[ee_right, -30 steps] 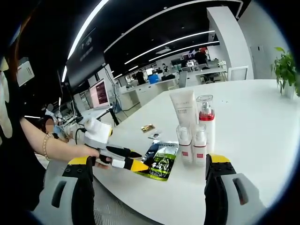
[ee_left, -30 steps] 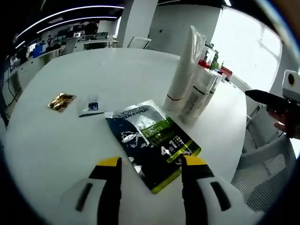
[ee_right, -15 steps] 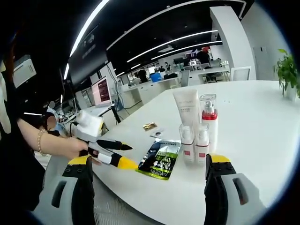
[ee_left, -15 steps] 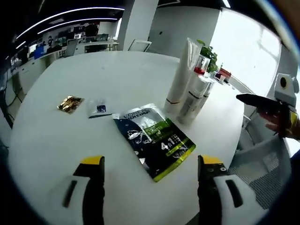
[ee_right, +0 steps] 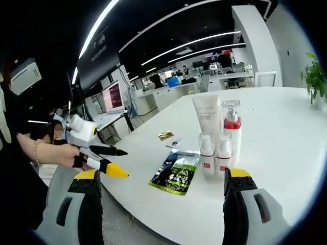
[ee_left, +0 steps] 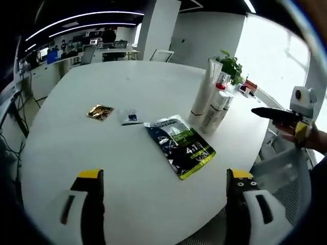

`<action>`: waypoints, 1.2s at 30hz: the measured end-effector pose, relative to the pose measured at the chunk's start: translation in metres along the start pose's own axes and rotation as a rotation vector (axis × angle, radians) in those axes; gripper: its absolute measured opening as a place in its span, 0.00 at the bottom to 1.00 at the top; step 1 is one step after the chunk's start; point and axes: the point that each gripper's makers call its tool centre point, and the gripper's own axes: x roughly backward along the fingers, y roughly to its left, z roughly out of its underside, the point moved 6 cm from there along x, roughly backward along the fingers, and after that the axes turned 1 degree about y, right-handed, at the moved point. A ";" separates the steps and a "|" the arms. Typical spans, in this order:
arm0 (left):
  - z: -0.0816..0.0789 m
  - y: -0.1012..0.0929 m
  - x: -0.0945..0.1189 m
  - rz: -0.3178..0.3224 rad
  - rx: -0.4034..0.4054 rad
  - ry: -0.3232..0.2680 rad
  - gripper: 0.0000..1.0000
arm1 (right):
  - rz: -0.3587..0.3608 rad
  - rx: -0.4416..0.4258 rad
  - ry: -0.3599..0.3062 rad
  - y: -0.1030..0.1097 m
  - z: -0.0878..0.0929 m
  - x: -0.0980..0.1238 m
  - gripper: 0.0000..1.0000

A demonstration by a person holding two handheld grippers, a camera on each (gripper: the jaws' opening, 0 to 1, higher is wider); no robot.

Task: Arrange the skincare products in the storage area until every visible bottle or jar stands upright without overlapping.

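— Four bottles and tubes, right? Where do they stand?

— On the big round white table [ee_left: 127, 97]. Start big: the table is the largest thing. Next comes the flat dark and green packet [ee_left: 180, 145], lying face up near the table's edge. It also shows in the right gripper view [ee_right: 176, 171].

— And the bottles?

— They stand upright in a tight bunch just beside the packet. The tall white tube [ee_right: 207, 116] is at the back, next to the clear bottle with a red band [ee_right: 231, 127]. Two small white bottles [ee_right: 215, 156] with red labels stand in front, side by side.

— Anything smaller?

— Yes, a little white sachet [ee_left: 131, 116] and a tiny gold wrapper [ee_left: 99, 112], lying flat, apart from the bunch.

— What about the tools?

— The left gripper [ee_left: 166, 178] has its jaws spread wide, holding nothing, off the table's edge. In the right gripper view a hand holds it [ee_right: 110, 161] out beside the table. The right gripper [ee_right: 163, 176] is spread wide too, pinching nothing, and is held back from the table.
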 end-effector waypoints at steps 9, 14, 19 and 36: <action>-0.002 0.008 0.033 -0.040 0.039 -0.048 0.98 | -0.013 0.007 0.017 0.004 0.001 -0.001 1.00; -0.003 0.007 0.047 -0.059 0.049 -0.061 0.99 | -0.022 0.011 0.022 0.005 0.001 -0.001 1.00; 0.002 0.010 0.056 -0.080 0.063 -0.085 0.99 | -0.026 0.009 0.020 0.005 0.001 -0.002 1.00; 0.002 0.013 0.063 -0.118 0.041 -0.070 0.99 | -0.026 0.014 0.016 0.006 0.001 -0.003 1.00</action>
